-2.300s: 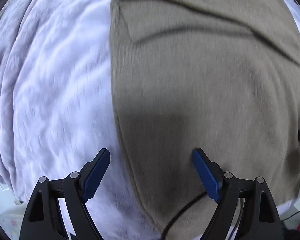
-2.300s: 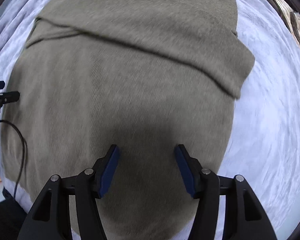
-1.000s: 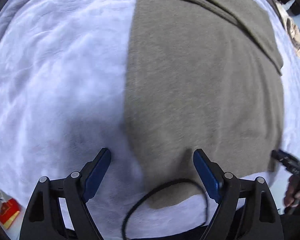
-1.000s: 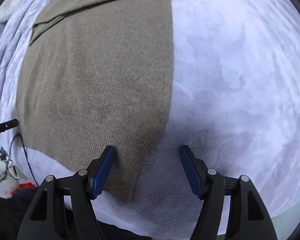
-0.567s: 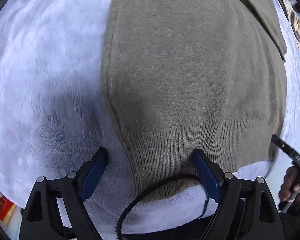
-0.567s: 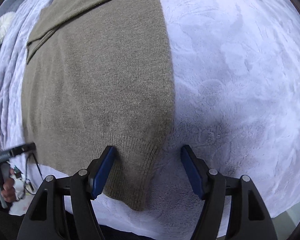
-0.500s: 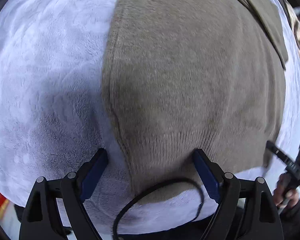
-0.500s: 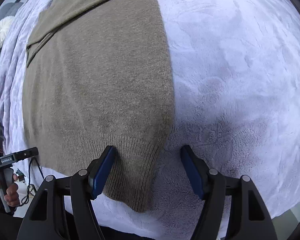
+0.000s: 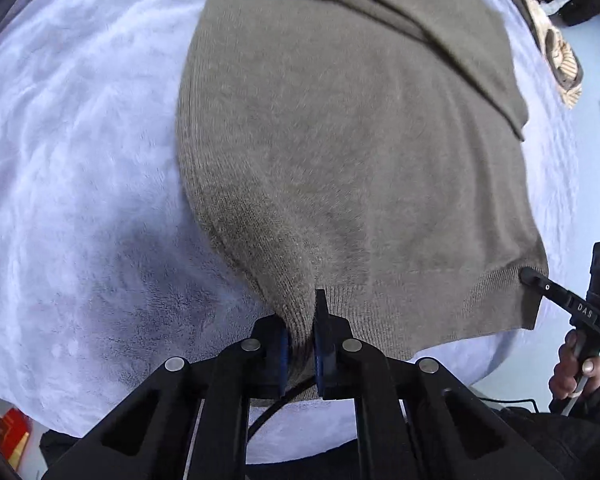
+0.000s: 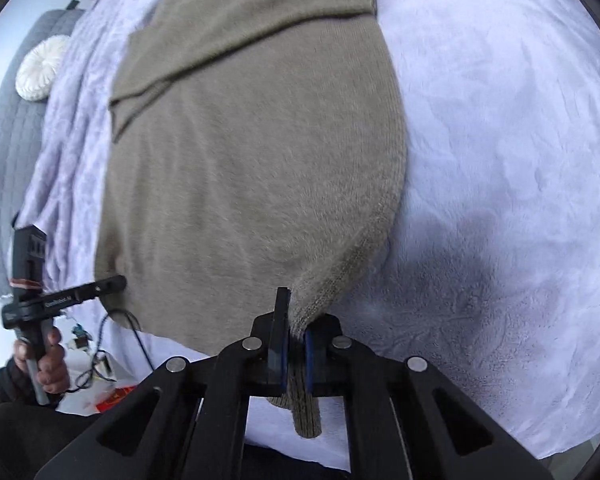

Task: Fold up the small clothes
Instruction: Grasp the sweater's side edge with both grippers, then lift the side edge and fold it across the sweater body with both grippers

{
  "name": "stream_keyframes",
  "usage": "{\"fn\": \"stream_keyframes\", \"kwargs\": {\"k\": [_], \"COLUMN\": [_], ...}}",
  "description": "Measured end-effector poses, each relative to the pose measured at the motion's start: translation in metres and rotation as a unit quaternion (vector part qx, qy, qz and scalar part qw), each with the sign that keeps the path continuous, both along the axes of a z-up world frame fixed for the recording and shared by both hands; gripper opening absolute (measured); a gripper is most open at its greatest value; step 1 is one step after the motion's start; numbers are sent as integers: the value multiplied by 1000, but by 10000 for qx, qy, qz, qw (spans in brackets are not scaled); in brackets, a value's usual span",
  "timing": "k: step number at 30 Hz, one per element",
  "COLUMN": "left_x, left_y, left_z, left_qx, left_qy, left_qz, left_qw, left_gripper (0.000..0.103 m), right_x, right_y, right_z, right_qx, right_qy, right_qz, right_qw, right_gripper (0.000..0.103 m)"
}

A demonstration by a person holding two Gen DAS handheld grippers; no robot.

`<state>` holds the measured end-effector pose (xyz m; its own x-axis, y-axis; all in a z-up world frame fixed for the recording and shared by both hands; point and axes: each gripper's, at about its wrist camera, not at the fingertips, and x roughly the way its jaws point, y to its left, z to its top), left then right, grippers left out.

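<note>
Sweater (image 9: pixel 356 152): taupe knit, ribbed hem.

Left claw (image 9: pixel 300 344), right claw (image 10: pixel 296 354) now clamped on sweater (image 9: pixel 352 152) hem.

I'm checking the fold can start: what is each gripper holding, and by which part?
Both hold the sweater by its ribbed bottom hem: the left gripper pinches the hem's left corner, the right gripper its right corner.
</note>
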<state>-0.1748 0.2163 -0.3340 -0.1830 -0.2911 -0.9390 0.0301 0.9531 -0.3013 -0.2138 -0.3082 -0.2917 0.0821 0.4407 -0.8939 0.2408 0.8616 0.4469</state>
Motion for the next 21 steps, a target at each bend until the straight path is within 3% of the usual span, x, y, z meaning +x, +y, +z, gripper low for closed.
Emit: {"fn": "stream_keyframes", "kwargs": {"k": [3, 4, 7, 15, 19, 21], "left_x": [12, 34, 41, 58, 81, 94], "left_y": [4, -20, -10, 23, -5, -44], "left_z": [34, 67, 104, 159, 167, 166], "left_qx": [-152, -221, -318, -212, -108, -56], "left_qy": [-286, -368, -628, -1214, -1512, -1664], "left_qz": [-38, -3, 164, 449, 447, 421], "left_qw": [9995, 9991, 9974, 9914, 9874, 9851], "left_gripper": [11, 11, 11, 11, 11, 11], "right_x": [4, 6, 19, 57, 71, 75], "right_y": [-11, -14, -25, -29, -33, -36], "right_z": [14, 20, 45, 82, 100, 106], "right_qx": [193, 255, 372, 353, 254, 176], "right_qy": [-187, -257, -483, -942, -1109, -1159], "right_qz": [-219, -281, -429, -562, -598, -601], "right_qw": [9994, 9989, 9972, 9933, 9917, 9913], "right_gripper": [6, 6, 6, 6, 6, 6]}}
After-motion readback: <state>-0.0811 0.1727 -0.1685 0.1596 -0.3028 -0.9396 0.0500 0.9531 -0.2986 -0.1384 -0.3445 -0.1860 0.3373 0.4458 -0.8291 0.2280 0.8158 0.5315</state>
